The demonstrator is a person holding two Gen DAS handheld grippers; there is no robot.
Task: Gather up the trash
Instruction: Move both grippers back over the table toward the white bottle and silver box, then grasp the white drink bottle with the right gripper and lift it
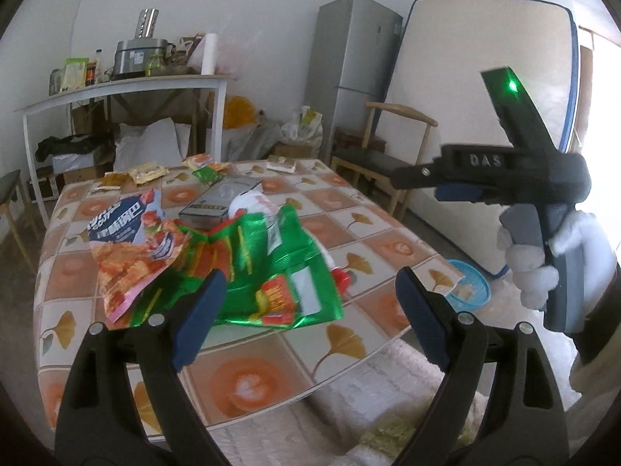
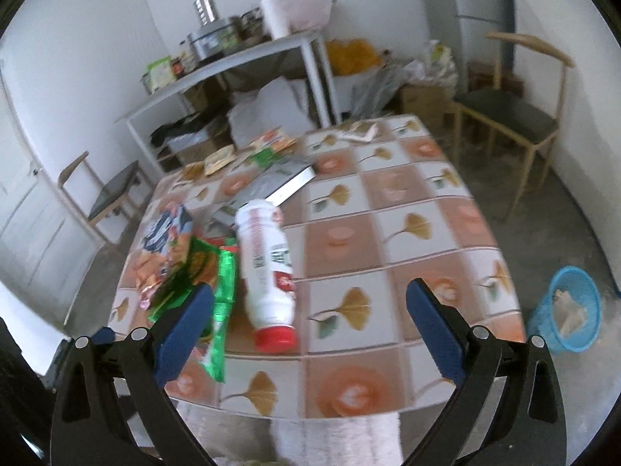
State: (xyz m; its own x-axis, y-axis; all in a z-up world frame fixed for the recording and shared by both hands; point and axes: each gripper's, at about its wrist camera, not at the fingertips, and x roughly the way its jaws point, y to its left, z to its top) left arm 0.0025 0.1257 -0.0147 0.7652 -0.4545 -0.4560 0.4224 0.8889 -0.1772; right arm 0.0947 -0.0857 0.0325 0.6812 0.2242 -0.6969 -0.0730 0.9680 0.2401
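A green foil snack bag (image 1: 271, 272) lies on the tiled table (image 1: 349, 229), beside an orange and blue snack bag (image 1: 132, 240). A white bottle with a red cap (image 2: 264, 264) lies on its side next to them; the green bag (image 2: 223, 295) is to its left. A grey box (image 1: 221, 202) lies behind. Small wrappers (image 1: 149, 173) sit at the far edge. My left gripper (image 1: 310, 310) is open and empty just in front of the green bag. My right gripper (image 2: 310, 330) is open and empty above the near table edge, by the bottle's cap; it also shows in the left wrist view (image 1: 427, 182).
A blue mesh trash basket (image 2: 566, 310) stands on the floor right of the table, holding some paper. A wooden chair (image 2: 512, 116) stands at the far right, another (image 2: 104, 194) at the left. A white shelf (image 1: 124, 89) with kitchenware and a fridge (image 1: 349, 62) stand behind.
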